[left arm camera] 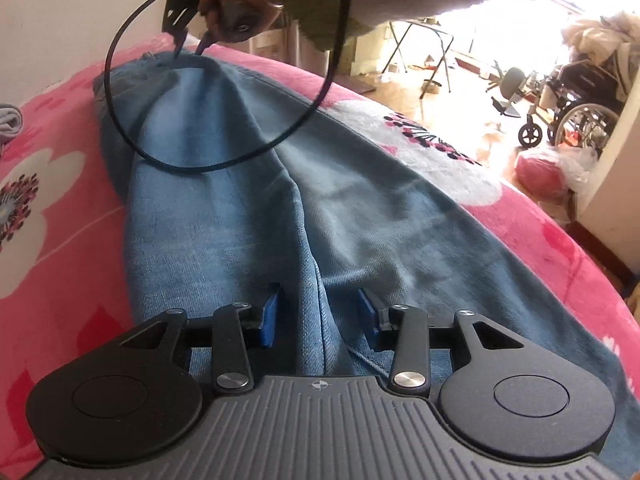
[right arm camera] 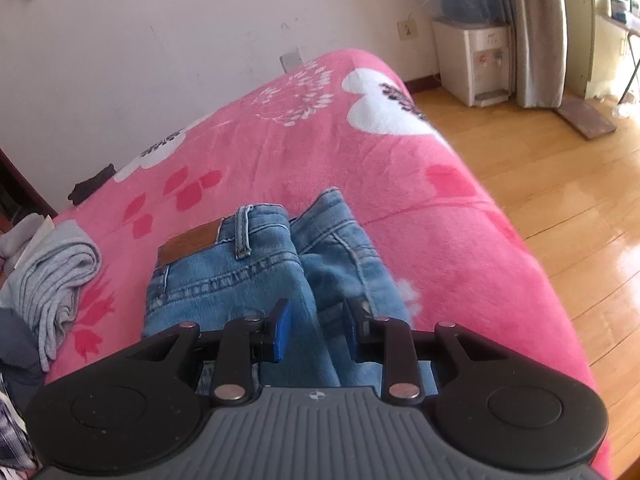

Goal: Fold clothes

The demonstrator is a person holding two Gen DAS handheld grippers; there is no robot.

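My jeans (left arm camera: 248, 216) lie stretched along the bed (left arm camera: 540, 248), on its pink flowered blanket (right arm camera: 328, 148). The waistband with its brown patch (right arm camera: 188, 244) sits at the end my right hand-held gripper (right arm camera: 316, 332) is working, the legs run toward my left one. My left hand-held gripper (left arm camera: 318, 318) has its blue pads on either side of a raised ridge of denim, part-closed; I cannot tell whether the pads press on it. My right hand-held gripper straddles a bunched fold near the waist, likewise part-closed, with pad contact unclear. A black cable (left arm camera: 120, 92) loops above the jeans. A grey garment (right arm camera: 60, 276) lies rumpled beside the waistband. Beyond the bed are a wooden floor (right arm camera: 560, 184), a water dispenser (right arm camera: 472, 60) and a wheelchair (left arm camera: 568, 108).
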